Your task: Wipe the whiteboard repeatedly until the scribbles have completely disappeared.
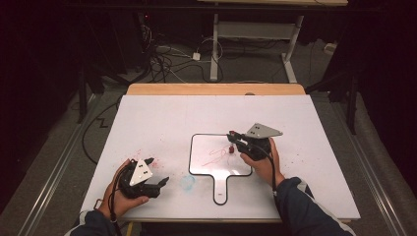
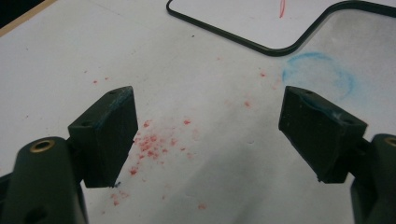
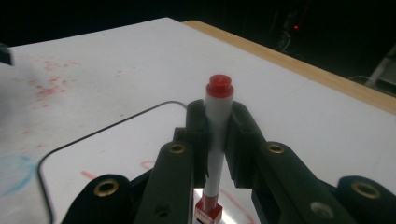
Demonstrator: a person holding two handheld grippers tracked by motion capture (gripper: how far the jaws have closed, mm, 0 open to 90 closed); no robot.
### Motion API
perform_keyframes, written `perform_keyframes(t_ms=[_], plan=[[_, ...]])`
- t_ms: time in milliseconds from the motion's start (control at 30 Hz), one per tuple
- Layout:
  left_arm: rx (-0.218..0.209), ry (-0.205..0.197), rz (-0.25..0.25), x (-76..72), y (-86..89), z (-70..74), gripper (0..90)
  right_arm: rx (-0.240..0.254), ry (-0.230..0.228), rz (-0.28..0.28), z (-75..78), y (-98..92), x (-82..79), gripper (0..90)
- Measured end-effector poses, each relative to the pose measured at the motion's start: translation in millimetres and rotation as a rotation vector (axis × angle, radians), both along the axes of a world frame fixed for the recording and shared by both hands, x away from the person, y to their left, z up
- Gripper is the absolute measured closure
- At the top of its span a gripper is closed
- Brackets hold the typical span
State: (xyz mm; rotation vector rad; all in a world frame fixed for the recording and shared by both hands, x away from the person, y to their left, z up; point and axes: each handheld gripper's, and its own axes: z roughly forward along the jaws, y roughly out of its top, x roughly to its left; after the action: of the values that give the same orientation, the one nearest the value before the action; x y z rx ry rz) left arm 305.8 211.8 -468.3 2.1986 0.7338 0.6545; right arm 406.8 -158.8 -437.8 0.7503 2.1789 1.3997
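Observation:
A small whiteboard (image 1: 206, 142) with a black rim and a handle lies in the middle of the table; red scribbles (image 1: 216, 155) mark it. My right gripper (image 1: 234, 141) hovers over the board's right part, shut on a red marker (image 3: 217, 130) that stands upright between the jaws, its red end up and its tip pointing down at the board. The marker (image 1: 231, 148) shows as a red dot in the high view. My left gripper (image 1: 156, 172) rests near the table's front left, open with nothing between its pads (image 2: 107, 135). Part of the whiteboard rim (image 2: 261, 46) lies beyond it.
The white table top (image 1: 162, 118) carries red specks (image 2: 152, 142) and a faint blue ring smudge (image 2: 322, 74) left of the board's handle (image 1: 220, 189). A wooden edge (image 1: 216, 89) runs along the far side. Cables and a desk frame stand on the floor beyond.

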Motion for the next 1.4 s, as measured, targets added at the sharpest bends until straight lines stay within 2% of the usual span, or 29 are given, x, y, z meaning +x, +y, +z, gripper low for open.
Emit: perform_keyframes(t_ms=[100,200,267,333,533,667,767,867,900,967,1100,1200,1267,1400], plan=[[0.000,0.000,-0.004,-0.6,-0.3,0.2,18.6,-0.006,0.004,0.031,0.6,1.4,-8.7,81.3],[-0.001,0.001,-0.002,-0.2,-0.4,0.3,18.6,-0.034,-0.018,0.021,1.5,-0.8,-8.6,81.2],[0.001,-0.001,-0.002,-0.2,-0.5,0.4,18.6,-0.007,-0.005,-0.005,0.4,-5.9,-3.1,81.2],[-0.002,-0.001,-0.004,-0.4,-0.3,0.4,18.6,-0.001,0.003,-0.004,0.6,-7.5,-3.3,81.3],[0.004,0.001,-0.004,0.0,-0.2,0.2,18.6,-0.014,0.023,0.096,2.1,6.4,-24.1,81.2],[0.001,-0.002,-0.002,-0.5,0.4,1.0,18.6,-0.036,0.019,0.128,3.5,7.9,-34.8,81.3],[0.004,-0.002,-0.002,0.2,0.5,0.9,18.6,-0.039,0.003,0.111,2.7,5.6,-31.5,81.3],[0.003,-0.003,-0.005,0.0,-0.1,1.2,18.6,-0.040,-0.021,0.060,1.3,0.9,-21.2,81.2],[0.004,-0.003,-0.005,0.0,-0.1,1.2,18.6,-0.028,-0.014,0.048,1.0,-1.5,-18.3,81.3],[0.006,0.001,-0.005,0.4,0.2,0.6,18.6,-0.013,0.006,0.043,1.2,-4.8,-17.3,81.2],[0.008,0.004,-0.005,0.8,-0.3,-0.2,18.6,-0.039,-0.012,0.064,2.1,-3.0,-21.1,81.2],[0.010,0.002,-0.007,0.0,-0.8,0.1,18.6,-0.051,-0.028,0.020,2.0,-5.8,-13.8,81.2],[0.010,0.001,-0.006,0.2,-0.6,0.1,18.6,-0.040,-0.022,-0.004,1.9,-9.6,-9.5,81.3],[0.014,0.005,-0.005,0.8,-0.6,-0.3,18.6,-0.022,0.000,0.015,2.0,-11.0,-11.2,81.2]])
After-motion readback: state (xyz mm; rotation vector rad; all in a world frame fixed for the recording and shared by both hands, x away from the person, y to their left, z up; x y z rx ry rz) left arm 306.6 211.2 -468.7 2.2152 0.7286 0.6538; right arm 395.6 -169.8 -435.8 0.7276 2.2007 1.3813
